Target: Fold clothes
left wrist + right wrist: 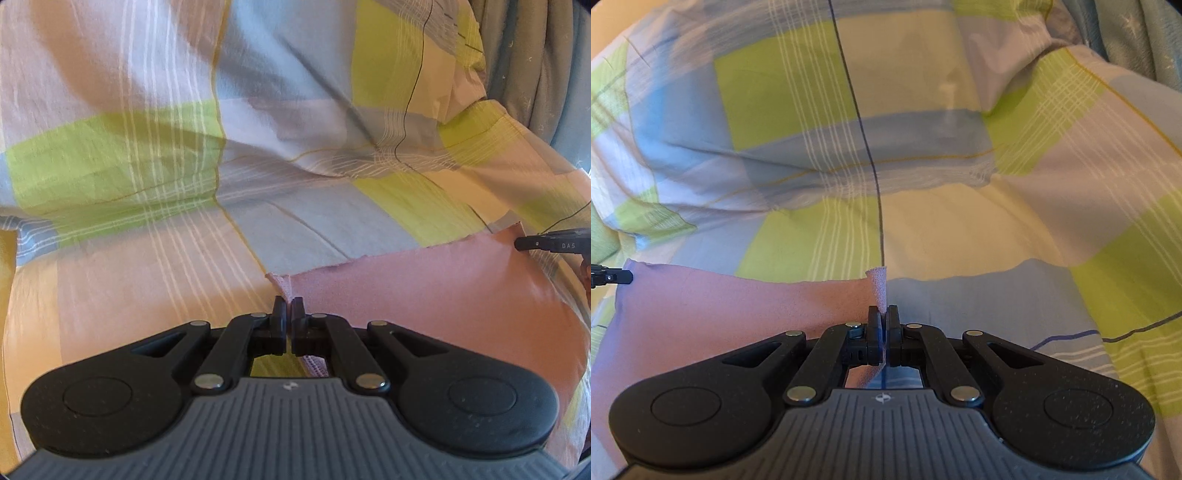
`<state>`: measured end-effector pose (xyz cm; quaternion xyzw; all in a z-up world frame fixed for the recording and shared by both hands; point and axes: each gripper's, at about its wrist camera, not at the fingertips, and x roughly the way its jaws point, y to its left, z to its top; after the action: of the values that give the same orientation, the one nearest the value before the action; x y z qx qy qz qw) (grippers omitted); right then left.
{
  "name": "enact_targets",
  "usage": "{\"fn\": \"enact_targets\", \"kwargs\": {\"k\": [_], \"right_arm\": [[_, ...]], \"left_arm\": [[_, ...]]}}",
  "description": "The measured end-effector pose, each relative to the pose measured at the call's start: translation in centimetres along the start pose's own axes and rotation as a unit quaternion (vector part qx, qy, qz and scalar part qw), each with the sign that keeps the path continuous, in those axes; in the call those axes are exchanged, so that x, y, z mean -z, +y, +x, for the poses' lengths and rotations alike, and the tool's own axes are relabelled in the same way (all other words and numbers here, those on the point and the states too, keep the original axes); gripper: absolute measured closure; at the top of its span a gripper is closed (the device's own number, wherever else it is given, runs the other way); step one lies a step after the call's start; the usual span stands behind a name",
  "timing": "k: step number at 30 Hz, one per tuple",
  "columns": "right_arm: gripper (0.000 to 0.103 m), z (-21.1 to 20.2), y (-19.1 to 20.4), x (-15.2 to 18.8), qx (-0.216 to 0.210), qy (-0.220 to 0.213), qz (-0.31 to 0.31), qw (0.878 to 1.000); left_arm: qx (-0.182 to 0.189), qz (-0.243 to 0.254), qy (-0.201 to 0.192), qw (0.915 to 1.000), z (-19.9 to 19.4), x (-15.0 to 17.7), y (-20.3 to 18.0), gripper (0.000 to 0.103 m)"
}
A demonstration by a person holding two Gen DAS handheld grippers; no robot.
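Observation:
A pink garment (424, 291) is held stretched above a checked bedsheet (147, 155). My left gripper (287, 308) is shut on the garment's left corner, and a bit of pink cloth sticks up between its pads. My right gripper (883, 317) is shut on the right corner, with a pink tip (878, 284) poking out above the pads. The garment (720, 321) spreads to the left in the right wrist view. Each gripper shows in the other's view: the right one (554, 244) at the far right, the left one (611, 277) at the far left.
The checked sheet (923, 147) in green, blue, peach and white covers the bed and bulges up at the back like a pillow. A grey-green curtain or blanket (535, 55) hangs at the far right. It also shows in the right wrist view (1137, 33).

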<state>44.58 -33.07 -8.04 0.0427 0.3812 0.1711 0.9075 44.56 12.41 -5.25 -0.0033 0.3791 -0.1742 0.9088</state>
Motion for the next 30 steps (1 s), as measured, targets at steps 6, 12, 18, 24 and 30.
{"fn": "enact_targets", "kwargs": {"k": [6, 12, 18, 24, 30], "right_arm": [[0.095, 0.4, -1.0, 0.9, 0.019, -0.004, 0.026, 0.999], [0.088, -4.9, 0.5, 2.0, 0.054, -0.018, 0.014, 0.998], [0.082, -10.6, 7.3, 5.3, 0.007, 0.008, -0.063, 0.998], [0.083, -11.8, 13.8, 9.7, -0.053, 0.062, -0.146, 0.986], [0.084, -10.8, 11.4, 11.1, -0.022, 0.110, -0.129, 0.985]], "left_arm": [[-0.020, -0.020, -0.006, 0.9996, -0.7, 1.4, 0.5, 0.100], [-0.040, 0.012, -0.008, 0.9991, -5.8, 3.5, -0.4, 0.097], [0.006, 0.113, 0.003, 0.9936, -11.4, 8.4, -6.2, 0.094], [0.031, 0.127, 0.033, 0.9908, -11.0, 12.4, -9.1, 0.091], [0.005, 0.117, 0.042, 0.9922, -11.8, 12.8, -7.5, 0.083]]}}
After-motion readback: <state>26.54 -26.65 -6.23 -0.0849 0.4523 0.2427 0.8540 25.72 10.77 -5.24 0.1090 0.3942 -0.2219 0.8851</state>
